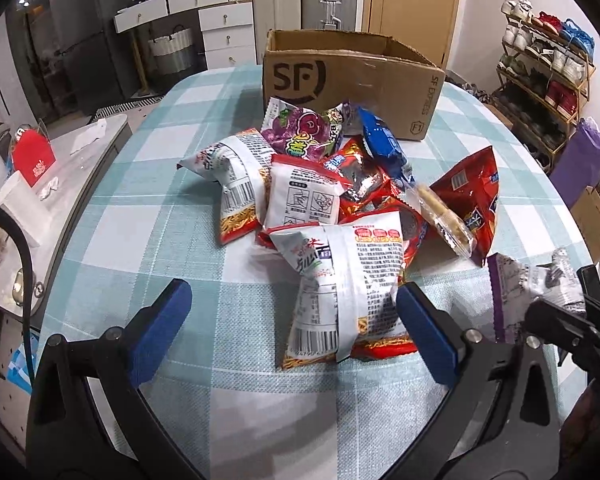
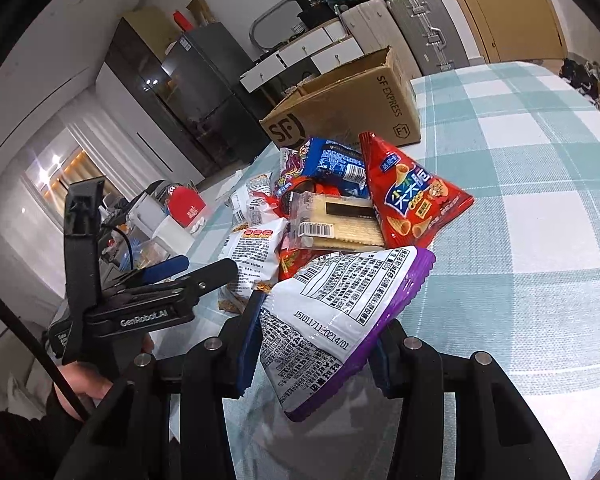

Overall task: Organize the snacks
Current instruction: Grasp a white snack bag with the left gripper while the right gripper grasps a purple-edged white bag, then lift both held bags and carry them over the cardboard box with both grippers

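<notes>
Purple-edged snack bag (image 2: 332, 320) is clamped by the right tool (image 2: 312, 344) above the worktop (image 2: 520, 240). Left tool (image 1: 294, 312) is spread wide around a noodle packet (image 1: 340, 292).

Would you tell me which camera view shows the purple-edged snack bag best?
The right wrist view: the purple-edged snack bag fills the foreground, clamped in the right gripper. The left wrist view shows only its crumpled part at the right edge.

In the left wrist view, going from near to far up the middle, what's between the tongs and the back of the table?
Left tongs, open → white noodle packet between them → white packet with pictograms → purple candy bag → cardboard box.
</notes>
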The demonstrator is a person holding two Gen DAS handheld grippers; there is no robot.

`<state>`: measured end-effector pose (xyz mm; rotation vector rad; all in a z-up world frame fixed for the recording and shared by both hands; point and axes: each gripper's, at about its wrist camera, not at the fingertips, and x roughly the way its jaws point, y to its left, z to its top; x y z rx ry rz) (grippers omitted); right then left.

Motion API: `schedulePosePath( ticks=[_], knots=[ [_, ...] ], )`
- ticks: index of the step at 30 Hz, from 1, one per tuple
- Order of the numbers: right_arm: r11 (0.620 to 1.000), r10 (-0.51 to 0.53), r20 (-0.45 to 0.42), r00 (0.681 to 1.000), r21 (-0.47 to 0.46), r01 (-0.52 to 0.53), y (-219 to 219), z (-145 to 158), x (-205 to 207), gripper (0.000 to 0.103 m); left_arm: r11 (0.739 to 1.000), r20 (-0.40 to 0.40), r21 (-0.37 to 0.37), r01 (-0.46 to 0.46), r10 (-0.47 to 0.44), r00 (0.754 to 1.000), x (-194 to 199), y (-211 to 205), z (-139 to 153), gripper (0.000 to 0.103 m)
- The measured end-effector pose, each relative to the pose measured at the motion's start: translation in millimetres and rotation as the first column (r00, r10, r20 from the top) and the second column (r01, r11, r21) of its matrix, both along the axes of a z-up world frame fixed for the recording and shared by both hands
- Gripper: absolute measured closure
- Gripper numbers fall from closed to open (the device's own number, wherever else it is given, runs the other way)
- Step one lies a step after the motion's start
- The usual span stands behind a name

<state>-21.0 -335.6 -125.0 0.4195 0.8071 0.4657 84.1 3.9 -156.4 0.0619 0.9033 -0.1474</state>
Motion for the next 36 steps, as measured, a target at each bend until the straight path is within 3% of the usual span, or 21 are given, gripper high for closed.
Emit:
schedulePosePath(
  ticks=[12, 15, 17, 18, 22, 25, 30, 36],
  knots=[
    [1.0, 0.001, 0.004, 1.0, 0.007, -0.001, -8, -5, -1, 0.056, 0.999, -0.044, -0.019, 0.036, -0.037, 0.998, 18, -13, -16, 0.007],
    [1.0, 0.001, 0.001, 1.0, 0.007, -0.001, -10, -6, 0, 0.056, 0.998, -0.062, -0.039, 0.054, -0.056, 0.997, 21, -13, -19, 0.018],
    [1.0, 0.002, -0.001, 1.0, 0.009, -0.002, -10, -6, 0, 0.056, 0.996, -0.08, -0.054, 0.074, -0.078, 0.994, 21, -14, -22, 0.032],
    [1.0, 0.002, -0.001, 1.0, 0.01, -0.002, -10, -6, 0, 0.056, 0.993, -0.09, -0.067, 0.094, -0.099, 0.991, 20, -14, -23, 0.046],
    [1.0, 0.008, -0.001, 1.0, 0.008, -0.008, -9, -5, -2, 0.056, 0.988, -0.081, -0.059, 0.141, -0.146, 0.986, 14, -12, -23, 0.054],
    [1.0, 0.009, 0.0, 1.0, 0.002, -0.009, -8, -4, -5, 0.056, 0.984, -0.083, -0.104, 0.145, -0.154, 0.985, 11, -4, -23, 0.059],
    [1.0, 0.018, 0.001, 1.0, -0.008, -0.018, -3, -1, -8, 0.056, 0.985, -0.069, -0.065, 0.158, -0.162, 0.984, 5, 4, -20, 0.061],
    [1.0, 0.021, 0.016, 1.0, -0.022, -0.021, 3, 7, -11, 0.056, 0.985, -0.032, -0.081, 0.154, -0.157, 0.987, -12, 8, -7, 0.061]
  ],
)
